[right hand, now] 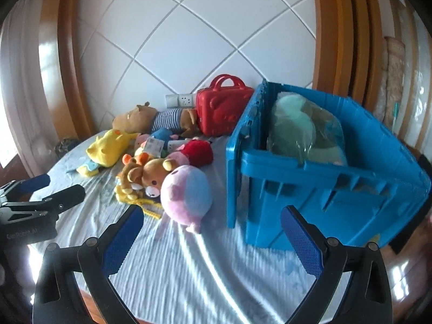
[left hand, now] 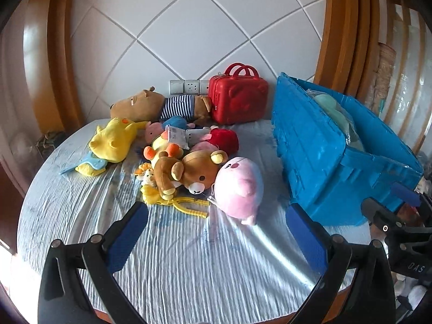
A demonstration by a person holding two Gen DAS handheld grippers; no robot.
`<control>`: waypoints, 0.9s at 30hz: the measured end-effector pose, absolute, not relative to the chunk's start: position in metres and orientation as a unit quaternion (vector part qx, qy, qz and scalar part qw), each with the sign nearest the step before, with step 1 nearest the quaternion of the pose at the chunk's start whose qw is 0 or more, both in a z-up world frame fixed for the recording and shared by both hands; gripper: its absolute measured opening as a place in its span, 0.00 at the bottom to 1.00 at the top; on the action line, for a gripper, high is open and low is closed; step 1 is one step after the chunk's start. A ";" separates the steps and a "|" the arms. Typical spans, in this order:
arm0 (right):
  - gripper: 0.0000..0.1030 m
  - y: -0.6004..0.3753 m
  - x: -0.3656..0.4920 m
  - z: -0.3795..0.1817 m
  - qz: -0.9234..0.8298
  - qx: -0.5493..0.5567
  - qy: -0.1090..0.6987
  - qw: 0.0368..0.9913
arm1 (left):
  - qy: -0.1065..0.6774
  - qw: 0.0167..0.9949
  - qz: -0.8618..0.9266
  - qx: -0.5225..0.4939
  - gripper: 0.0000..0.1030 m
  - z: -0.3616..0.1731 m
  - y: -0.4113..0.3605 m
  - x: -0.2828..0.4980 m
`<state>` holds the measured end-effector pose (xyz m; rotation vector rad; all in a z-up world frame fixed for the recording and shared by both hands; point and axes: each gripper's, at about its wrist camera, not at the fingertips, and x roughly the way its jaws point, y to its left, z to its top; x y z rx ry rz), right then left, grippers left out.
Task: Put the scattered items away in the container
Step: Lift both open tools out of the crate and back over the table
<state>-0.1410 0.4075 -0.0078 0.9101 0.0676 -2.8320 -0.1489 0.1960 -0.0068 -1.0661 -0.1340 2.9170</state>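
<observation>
Hovering claws (left hand: 216,210) (right hand: 212,213), both spread wide

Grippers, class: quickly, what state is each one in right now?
Left gripper: open, holding nothing, above the bedsheet.
Right gripper: open, holding nothing, near the blue bin.

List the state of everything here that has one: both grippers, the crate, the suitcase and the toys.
Left gripper: open, empty.
Right gripper: open, empty.
Blue crate: open, green plush inside.
Red suitcase: shut, upright.
Pink plush: lying on the bed.
Brown bear: lying in the pile.
</observation>
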 end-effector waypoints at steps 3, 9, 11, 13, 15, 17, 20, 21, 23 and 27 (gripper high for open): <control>1.00 0.410 -0.143 -0.006 -0.950 0.303 0.022 0.071 | -0.033 0.021 0.935 -0.353 1.00 -0.008 0.199 -0.153; 1.00 0.402 -0.134 0.002 -0.956 0.291 0.016 0.044 | -0.017 0.039 0.933 -0.358 1.00 -0.001 0.194 -0.157; 1.00 0.396 -0.128 0.006 -0.958 0.285 0.008 0.041 | -0.009 0.042 0.935 -0.352 1.00 0.003 0.188 -0.155; 1.00 0.389 -0.122 0.008 -0.959 0.280 0.009 0.036 | -0.006 0.041 0.937 -0.348 1.00 0.005 0.181 -0.152; 1.00 0.382 -0.117 0.009 -0.960 0.277 0.008 0.033 | 0.004 0.043 0.936 -0.350 1.00 0.005 0.176 -0.151; 1.00 0.377 -0.113 0.010 -0.961 0.276 0.004 0.030 | 0.015 0.042 0.936 -0.349 1.00 0.004 0.173 -0.149; 1.00 0.372 -0.109 0.008 -0.960 0.278 0.000 0.025 | 0.024 0.046 0.936 -0.349 1.00 0.003 0.169 -0.144; 1.00 0.370 -0.108 0.007 -0.960 0.279 -0.002 0.024 | 0.025 0.048 0.935 -0.349 1.00 0.003 0.168 -0.143; 1.00 0.370 -0.106 0.007 -0.960 0.280 -0.006 0.022 | 0.026 0.050 0.935 -0.349 1.00 0.004 0.166 -0.140; 1.00 0.368 -0.100 0.009 -0.961 0.276 -0.008 0.019 | 0.028 0.052 0.937 -0.344 1.00 0.006 0.162 -0.134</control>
